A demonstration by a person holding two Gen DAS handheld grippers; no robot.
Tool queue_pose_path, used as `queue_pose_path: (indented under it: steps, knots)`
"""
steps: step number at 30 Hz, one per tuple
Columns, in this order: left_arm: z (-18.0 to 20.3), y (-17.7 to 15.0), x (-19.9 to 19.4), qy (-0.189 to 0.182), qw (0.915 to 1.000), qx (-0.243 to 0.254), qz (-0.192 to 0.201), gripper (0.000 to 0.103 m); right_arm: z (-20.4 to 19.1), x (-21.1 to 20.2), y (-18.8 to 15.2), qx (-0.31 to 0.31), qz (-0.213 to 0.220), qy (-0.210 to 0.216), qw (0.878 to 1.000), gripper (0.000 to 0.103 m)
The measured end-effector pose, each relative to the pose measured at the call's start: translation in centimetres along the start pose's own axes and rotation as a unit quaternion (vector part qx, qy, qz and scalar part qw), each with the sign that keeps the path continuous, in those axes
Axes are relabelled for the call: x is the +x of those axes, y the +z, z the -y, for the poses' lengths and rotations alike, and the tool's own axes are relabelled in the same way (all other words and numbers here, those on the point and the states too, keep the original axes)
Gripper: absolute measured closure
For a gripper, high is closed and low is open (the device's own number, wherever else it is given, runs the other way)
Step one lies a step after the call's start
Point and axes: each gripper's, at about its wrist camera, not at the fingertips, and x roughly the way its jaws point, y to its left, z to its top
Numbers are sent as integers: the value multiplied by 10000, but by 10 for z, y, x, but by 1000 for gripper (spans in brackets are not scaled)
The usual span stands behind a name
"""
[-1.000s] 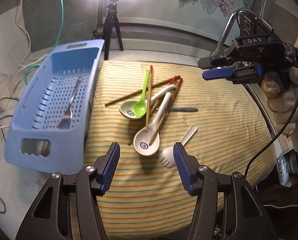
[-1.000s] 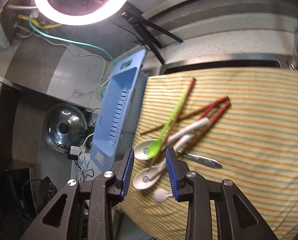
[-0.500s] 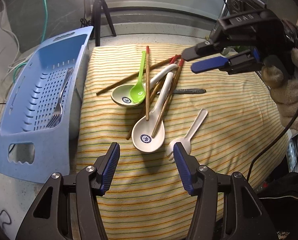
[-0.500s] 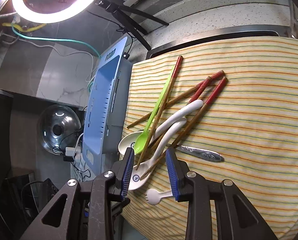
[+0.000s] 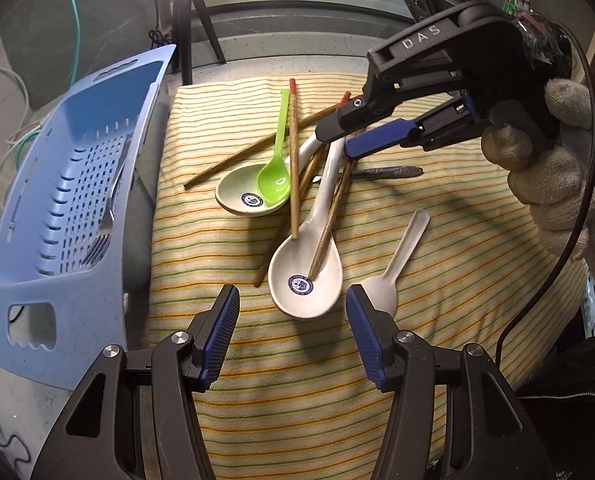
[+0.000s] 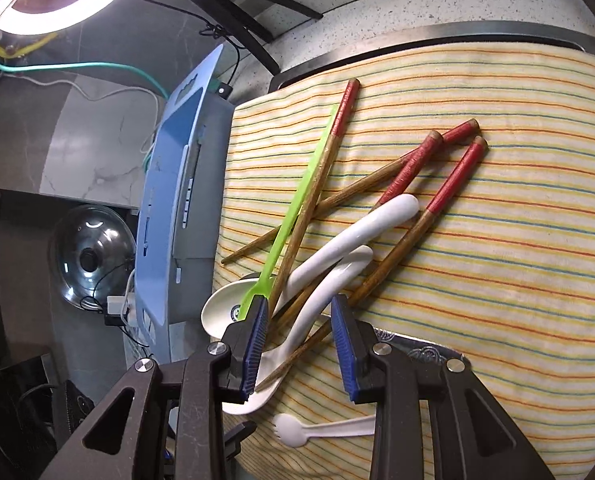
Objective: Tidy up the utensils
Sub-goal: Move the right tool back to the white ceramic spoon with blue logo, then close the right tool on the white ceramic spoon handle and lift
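Striped cloth (image 5: 437,240) crowded: my right gripper (image 6: 299,344), narrow and empty, should straddle one spoon handle (image 6: 337,276) cleanly; left gripper (image 5: 291,328) hangs half-open, empty.

- Cloth (image 5: 377,400): spread over the counter; basket (image 5: 29,280) stands just beside its left edge.
- Fork (image 5: 105,220): lies in the basket.
- Two soup spoons (image 5: 305,280), a slim spoon (image 5: 275,168) and chopsticks (image 5: 293,160): heaped crosswise at the cloth's middle.
- Spork (image 5: 393,280): just right of the nearer soup spoon.
- Knife (image 5: 389,171): behind the spork, partly under the heap.
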Motion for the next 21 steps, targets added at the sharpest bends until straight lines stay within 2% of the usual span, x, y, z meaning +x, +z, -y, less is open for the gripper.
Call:
queue_pose_path:
  steps: [7, 12, 14, 19, 21]
  knots:
    - [0, 0, 5, -36, 10000, 40, -39, 48, -4, 7, 5, -76, -56, -170, 9998, 74]
    - [1, 0, 9, -47, 10000, 68, -34, 49, -3, 15, 7, 34, -141, -248, 9996, 79]
    - [1, 0, 10, -65, 10000, 58, -32, 49, -3, 19, 6, 14, -189, -327, 9993, 85]
    - [-1, 3, 12, -162, 9999, 5, -26, 56, -2, 22, 7, 39, -215, -305, 9993, 88]
    - [0, 4, 13, -220, 9998, 22, -31, 64, -3, 22, 6, 50, -217, -293, 9993, 89]
